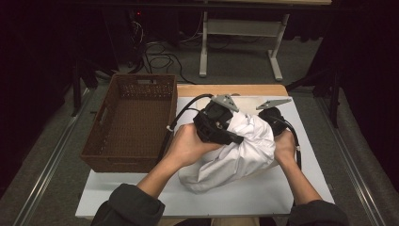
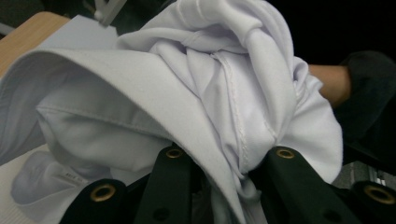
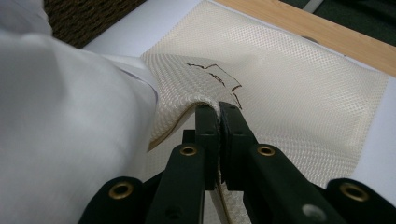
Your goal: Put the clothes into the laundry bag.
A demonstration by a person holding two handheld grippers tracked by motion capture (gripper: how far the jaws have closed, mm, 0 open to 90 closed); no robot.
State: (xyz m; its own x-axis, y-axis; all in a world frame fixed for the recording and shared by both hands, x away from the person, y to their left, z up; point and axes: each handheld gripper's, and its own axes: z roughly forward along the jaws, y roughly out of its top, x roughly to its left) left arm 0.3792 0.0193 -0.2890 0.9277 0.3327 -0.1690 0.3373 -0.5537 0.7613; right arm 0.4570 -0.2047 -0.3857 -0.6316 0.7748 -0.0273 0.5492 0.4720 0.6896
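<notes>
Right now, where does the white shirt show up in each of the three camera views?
High view: white shirt bunched at table centre between both hands.
Left gripper view: it spans the picture above the black jaws.
Right gripper view: along the left side, beside the cream mesh bag.
Shared landmark: the white table mat.
</notes>
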